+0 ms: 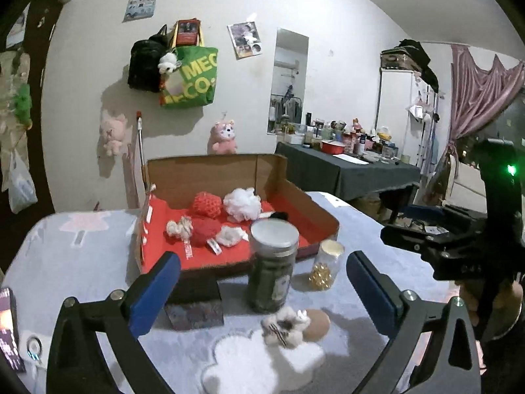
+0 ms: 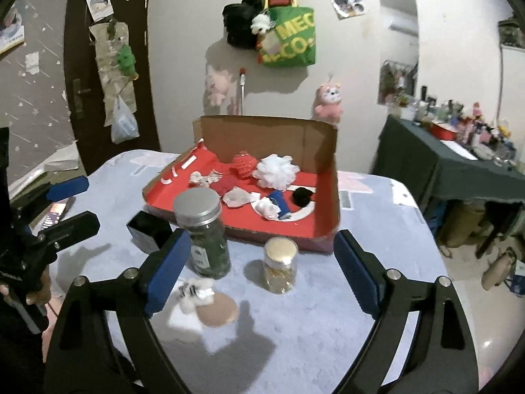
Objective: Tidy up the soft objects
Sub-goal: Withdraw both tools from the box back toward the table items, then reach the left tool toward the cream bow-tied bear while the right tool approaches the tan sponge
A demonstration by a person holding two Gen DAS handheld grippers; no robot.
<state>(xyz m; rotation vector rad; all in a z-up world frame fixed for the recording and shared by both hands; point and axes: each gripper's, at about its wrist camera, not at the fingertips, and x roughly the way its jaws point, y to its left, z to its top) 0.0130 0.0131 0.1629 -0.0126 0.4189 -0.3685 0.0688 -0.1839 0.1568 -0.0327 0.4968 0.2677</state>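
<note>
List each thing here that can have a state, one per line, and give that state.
Left gripper: open, nothing between the fingers.
Right gripper: open, empty.
Cardboard box: open, soft items inside.
Tall jar: upright, lid on.
Small jar: upright, lid on.
Fluffy bow: outside the box, on the table.

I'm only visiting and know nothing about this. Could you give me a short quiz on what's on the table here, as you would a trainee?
1. True or false: the left gripper holds a jar.
2. Which lies in the red box? A) white puff B) tan sponge C) gold-lidded jar
3. What stands left of the gold-lidded jar, nearer the box than the sponge?

Key
1. False; both it and the right gripper are open and empty.
2. A
3. The tall jar with a silver lid.
</note>
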